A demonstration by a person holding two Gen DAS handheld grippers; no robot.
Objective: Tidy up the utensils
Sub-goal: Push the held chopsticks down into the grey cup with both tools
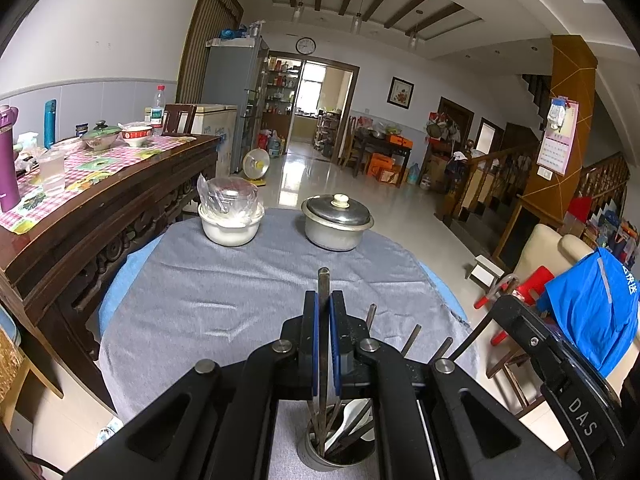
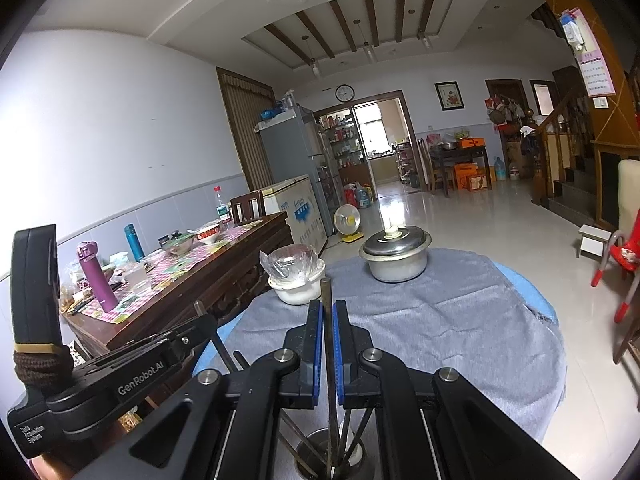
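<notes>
close in, the left gripper [image 1: 325, 320] has its blue-padded jaws pinched narrow on a dark metal chopstick [image 1: 323, 280], whose top end pokes up past the fingertips while its lower part runs down between the pads into a round steel holder [image 1: 320, 462] right under the gripper. more chopsticks and a white spoon [image 1: 352, 424] lean inside that holder, and three further stick ends [image 1: 412, 338] slant up just to the right of the jaws.

the right gripper [image 2: 329, 320] is likewise clamped narrow on a thin metal chopstick [image 2: 326, 292], upright between its pads, the lower end reaching into the same holder [image 2: 316, 444] below, where other sticks fan out. in the right wrist view the left gripper's black body comes in from the left, just beside the right one.

the holder stands at the near edge of a round table under a grey cloth [image 1: 224, 288]. at the far side of the cloth sit a white bowl [image 1: 230, 228] with a plastic-wrapped container on top, and, apart to its right, a lidded aluminium pot [image 1: 336, 220].

left of the round table is a dark wooden table [image 1: 120, 200] with a pink checked cover, carrying bowls, a purple flask [image 2: 98, 276], a teal flask [image 2: 134, 242] and a water bottle [image 1: 159, 108]. a red stool [image 2: 624, 256] stands on the tiled floor to the right.
</notes>
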